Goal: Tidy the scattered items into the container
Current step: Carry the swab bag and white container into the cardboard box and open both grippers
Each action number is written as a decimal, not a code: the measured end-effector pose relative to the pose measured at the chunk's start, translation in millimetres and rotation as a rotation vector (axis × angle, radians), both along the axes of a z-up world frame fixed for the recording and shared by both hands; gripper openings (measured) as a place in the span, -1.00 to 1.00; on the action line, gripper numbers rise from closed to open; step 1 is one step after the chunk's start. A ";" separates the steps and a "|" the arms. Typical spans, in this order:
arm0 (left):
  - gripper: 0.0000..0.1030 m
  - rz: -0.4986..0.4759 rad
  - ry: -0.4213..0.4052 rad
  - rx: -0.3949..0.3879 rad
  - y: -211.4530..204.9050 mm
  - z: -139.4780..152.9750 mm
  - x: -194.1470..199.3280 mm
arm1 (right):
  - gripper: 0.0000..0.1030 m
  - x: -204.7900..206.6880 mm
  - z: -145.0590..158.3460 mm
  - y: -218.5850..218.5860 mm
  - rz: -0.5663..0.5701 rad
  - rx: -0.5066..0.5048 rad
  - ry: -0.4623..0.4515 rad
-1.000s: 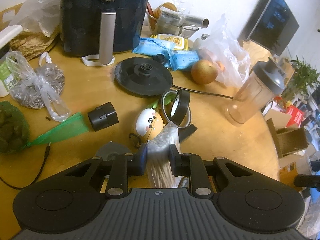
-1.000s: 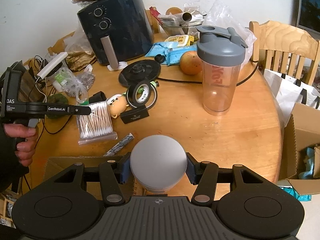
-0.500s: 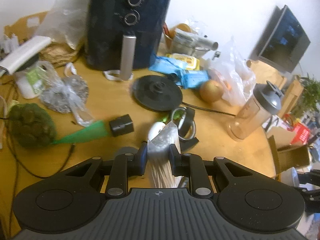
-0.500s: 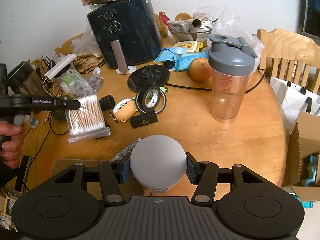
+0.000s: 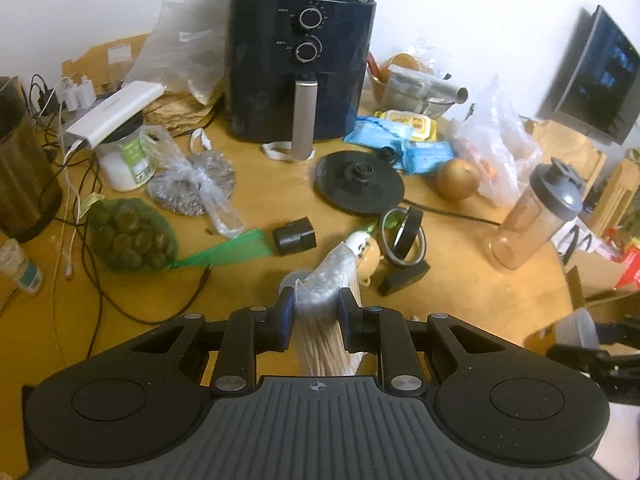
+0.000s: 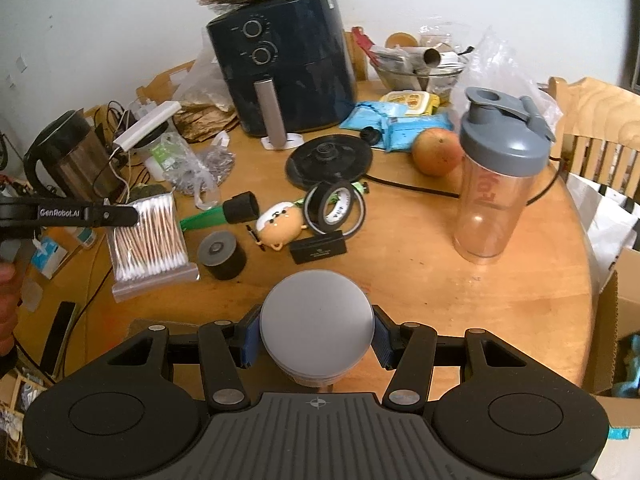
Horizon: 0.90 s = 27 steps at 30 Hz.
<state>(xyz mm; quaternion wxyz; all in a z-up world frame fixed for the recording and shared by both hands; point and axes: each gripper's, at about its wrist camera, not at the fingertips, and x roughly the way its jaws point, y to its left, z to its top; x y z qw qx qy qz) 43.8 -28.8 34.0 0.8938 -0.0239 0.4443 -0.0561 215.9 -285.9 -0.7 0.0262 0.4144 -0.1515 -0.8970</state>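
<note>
The clear zip bag of cotton swabs (image 6: 150, 238) is up off the round wooden worktop (image 6: 420, 264) now, higher than a second ago, and the left gripper (image 5: 315, 312) has its fingers pinched narrow on the bag's top edge so the swabs hang below. That reads as a carry under way. The right gripper (image 6: 316, 338) keeps its fingers about half spread around a round grey lidded tub (image 6: 317, 330), gripped at its sides and clear of the worktop. So two items look ready for dropping. The container itself is hard to pick out; a brown cardboard edge (image 6: 140, 326) shows just under the right gripper. Plenty stays scattered: a roll of black tape (image 6: 334, 208), a small plush dog toy (image 6: 280, 228), a black cylinder (image 6: 221, 255). Behind them stand a dark air fryer (image 6: 284, 68), a clear shaker bottle with a grey lid (image 6: 496, 184), a white wall, and a wooden chair (image 6: 596, 120) at the right.
</note>
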 end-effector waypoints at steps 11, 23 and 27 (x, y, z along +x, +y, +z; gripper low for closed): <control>-0.56 0.060 0.090 0.010 1.0 -8.1 -22.9 | 0.10 -10.3 -0.7 -18.8 0.093 -0.017 -0.007; -0.56 0.063 0.242 -0.051 5.4 -30.0 -41.6 | 0.10 -20.9 -14.1 -37.2 0.197 -0.020 -0.081; -0.56 0.059 0.280 -0.074 6.5 -37.9 -44.6 | 0.10 -25.6 -21.3 -41.5 0.230 -0.017 -0.119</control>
